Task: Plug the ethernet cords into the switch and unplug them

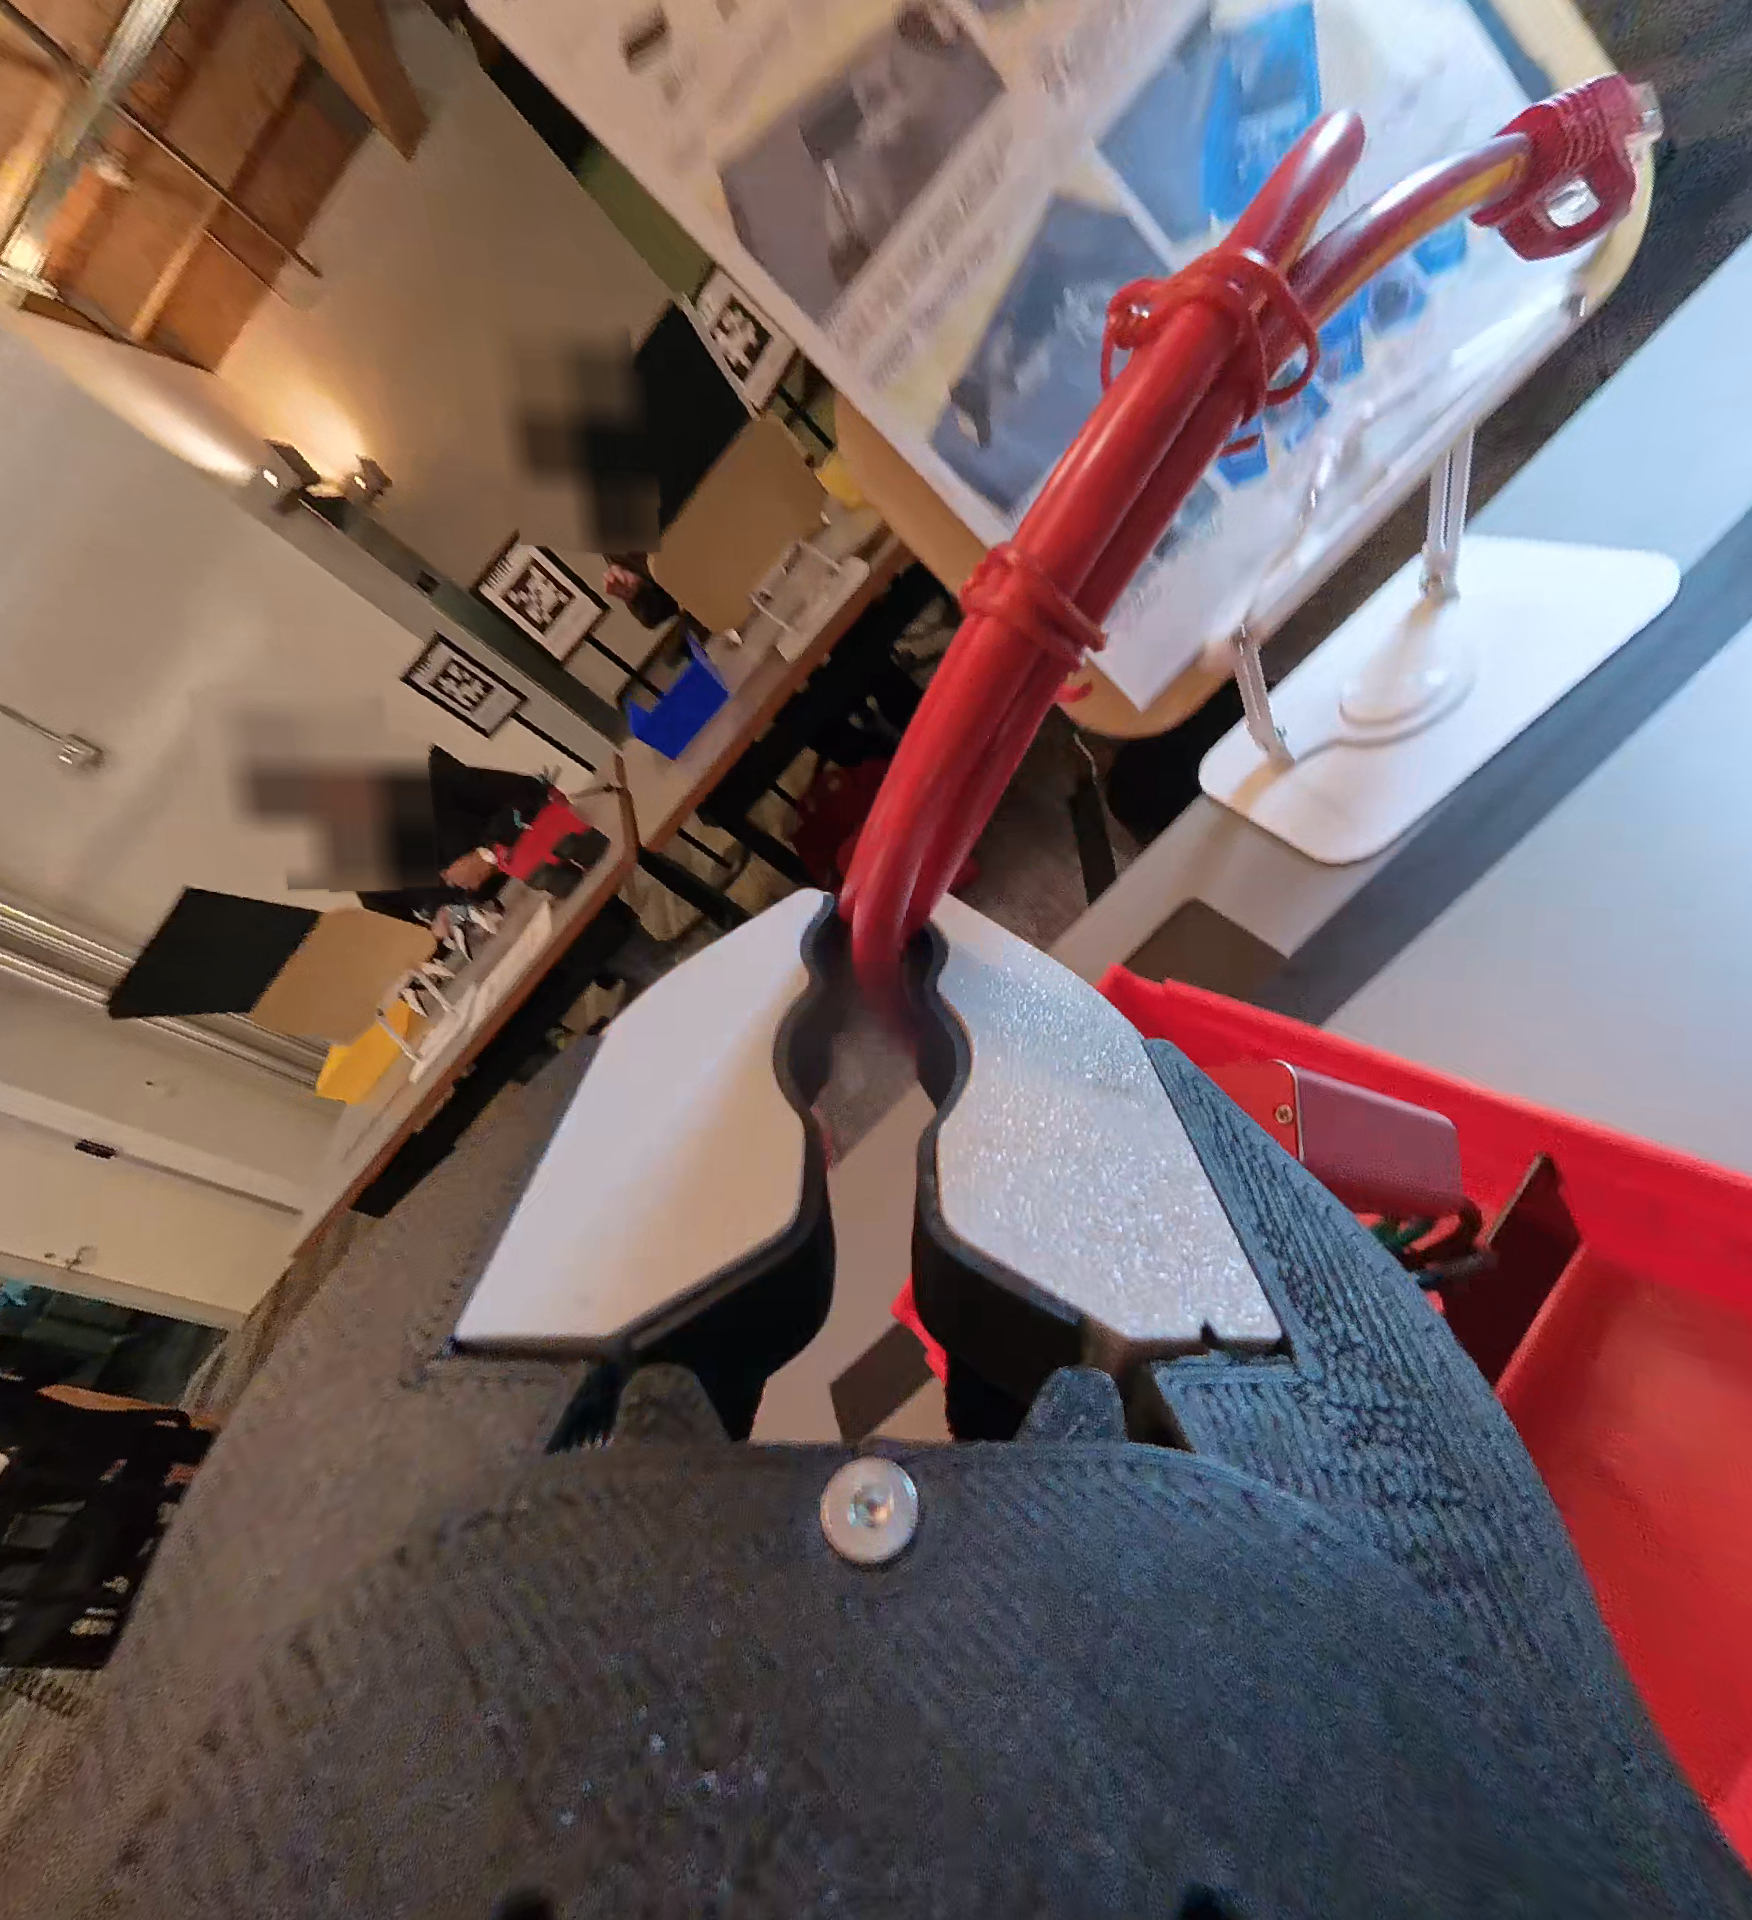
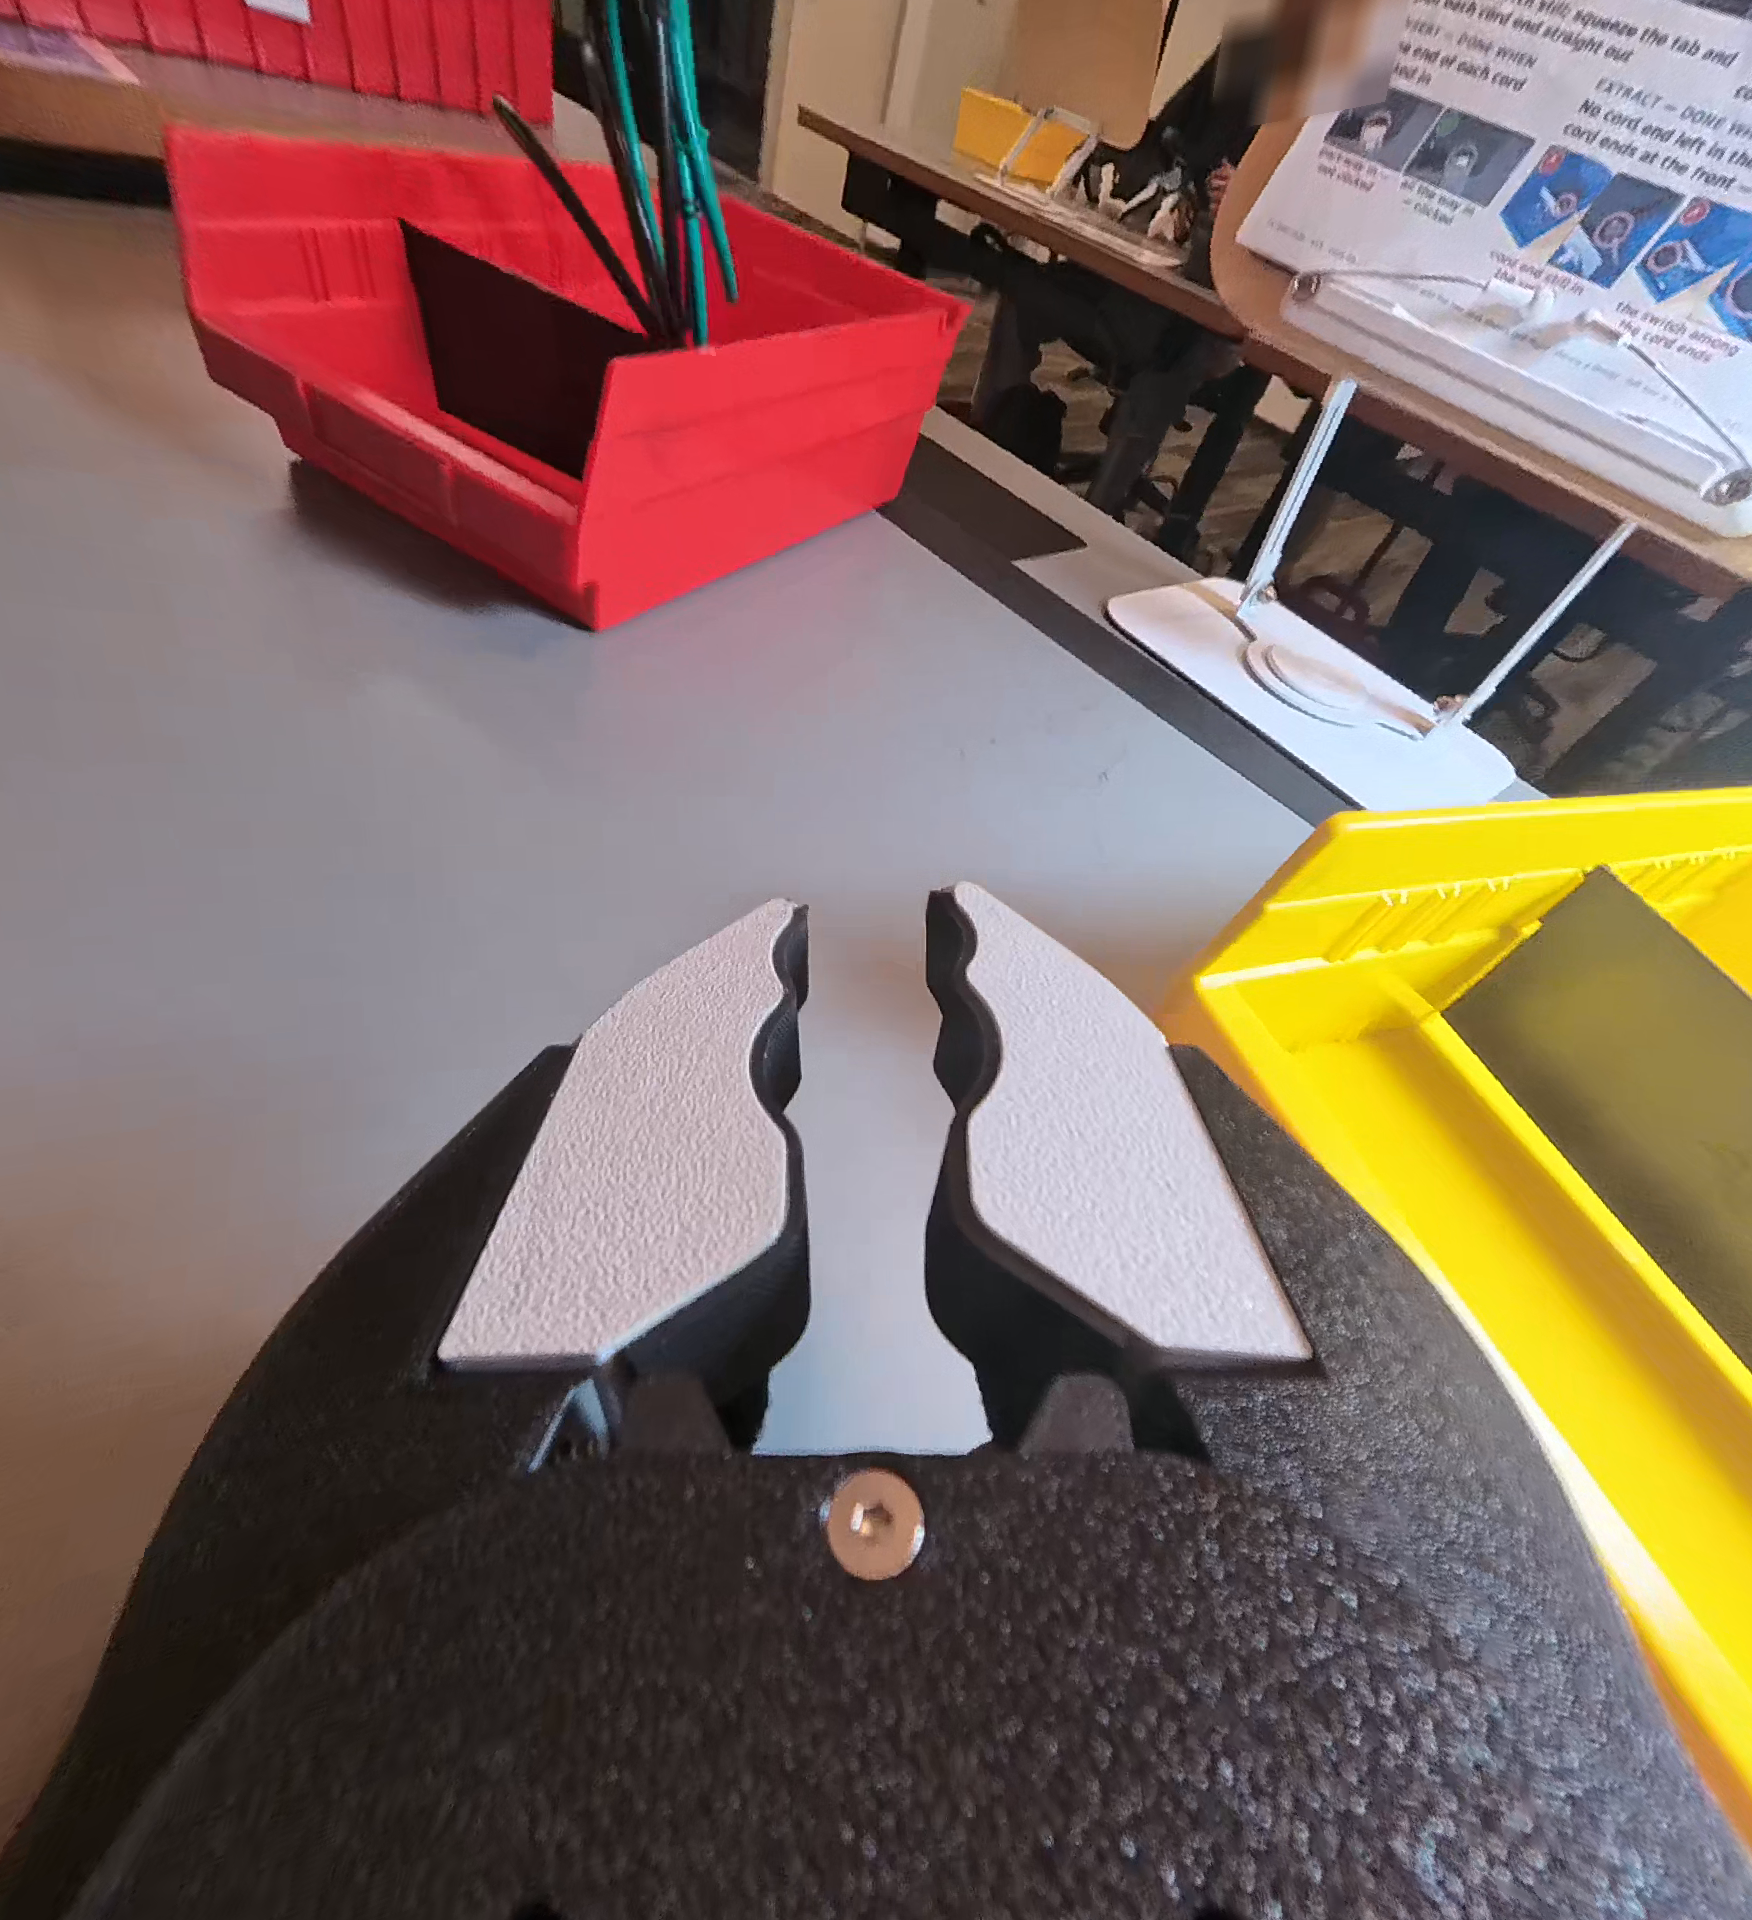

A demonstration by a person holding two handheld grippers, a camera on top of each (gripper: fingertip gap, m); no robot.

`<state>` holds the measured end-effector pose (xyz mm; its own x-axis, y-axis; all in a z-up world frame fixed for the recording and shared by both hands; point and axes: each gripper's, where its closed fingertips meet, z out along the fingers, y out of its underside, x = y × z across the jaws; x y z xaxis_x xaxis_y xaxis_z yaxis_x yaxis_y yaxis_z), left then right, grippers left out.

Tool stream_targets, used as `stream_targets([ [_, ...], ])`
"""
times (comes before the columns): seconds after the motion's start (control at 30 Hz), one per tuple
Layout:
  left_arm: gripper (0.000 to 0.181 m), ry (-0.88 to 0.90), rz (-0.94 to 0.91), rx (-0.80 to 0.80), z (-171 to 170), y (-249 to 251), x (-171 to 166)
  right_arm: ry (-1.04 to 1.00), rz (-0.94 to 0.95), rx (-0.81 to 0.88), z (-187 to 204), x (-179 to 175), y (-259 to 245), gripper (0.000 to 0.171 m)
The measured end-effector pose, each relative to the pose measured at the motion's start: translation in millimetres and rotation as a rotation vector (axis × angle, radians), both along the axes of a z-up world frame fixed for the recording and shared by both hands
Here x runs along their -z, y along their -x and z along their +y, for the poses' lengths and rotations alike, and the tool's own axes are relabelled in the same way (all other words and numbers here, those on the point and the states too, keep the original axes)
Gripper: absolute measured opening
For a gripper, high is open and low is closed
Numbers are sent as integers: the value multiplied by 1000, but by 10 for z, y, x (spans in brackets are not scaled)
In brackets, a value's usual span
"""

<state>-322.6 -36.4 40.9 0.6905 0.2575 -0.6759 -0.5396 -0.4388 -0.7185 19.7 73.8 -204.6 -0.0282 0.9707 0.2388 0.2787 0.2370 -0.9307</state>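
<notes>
A bundled red ethernet cord point(image 1: 965, 748), tied twice with red twist ties, is being pinched at the tips of the left gripper point(image 1: 877, 935), raised above the red bin point(image 1: 1682, 1351). Its clear-tipped plug point(image 1: 1568, 166) is blurred. The right gripper point(image 2: 867, 925) is being held over the grey counter point(image 2: 332, 831), jaws narrowly parted and empty. Beyond, green and black cords point(image 2: 664, 177) are being kept in the bin, their lower ends hidden.

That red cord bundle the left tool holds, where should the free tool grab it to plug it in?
Judging by its pose, just behind the plug, from the side: there the red cord runs single past the twist ties, leaving the clear tip free.
</notes>
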Motion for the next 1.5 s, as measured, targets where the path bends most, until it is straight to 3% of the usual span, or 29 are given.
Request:
stream_targets([
  [0.2, 12, -99, 20, 88, -47, -734, -852, 56, 148, -75, -284, -664, 173, 31],
  [0.37, 12, -93, -17, 207, 87, -1550, -1088, 29, 296, -129, -681, -1425, 343, 43],
  [0.47, 12, -69, -71, 263, 258, -1994, -918, 13, 365, -104, -869, -1742, 440, 48],
  [0.57, 12, -44, -151, 339, 465, -2394, -621, 3, 360, -30, -904, -1830, 517, 55],
  [0.67, 12, -17, -217, 436, 640, -2737, -322, -97, 300, 64, -682, -1734, 564, 30],
  [0.7, 12, -30, -205, 461, 666, -2803, -274, -152, 309, 74, -576, -1714, 547, 29],
  [0.8, 13, -88, -231, 633, 628, -3024, -216, -158, 379, -101, -518, -1674, 439, 29],
  [0.97, 54, -146, -541, 993, 317, -3254, -104, 78, 526, -433, -519, -1825, 179, 29],
  [1.1, 51, -78, -627, 1079, 305, -3237, 401, 239, 576, -709, -734, -1848, 13, 29],
  [1.17, 47, -52, -662, 1168, 254, -3382, 581, 243, 558, -751, -851, -1765, 52, 29],
  [1.23, 28, -55, -626, 1157, 293, -3425, 728, 229, 506, -771, -938, -1631, 136, 29],
  [1.37, 28, -40, -623, 1067, 371, -3302, 937, 256, 413, -735, -873, -1416, 303, 30],
  [1.5, 27, -23, -562, 876, 460, -2995, 1074, 203, 285, -562, -618, -1205, 521, 37],
])
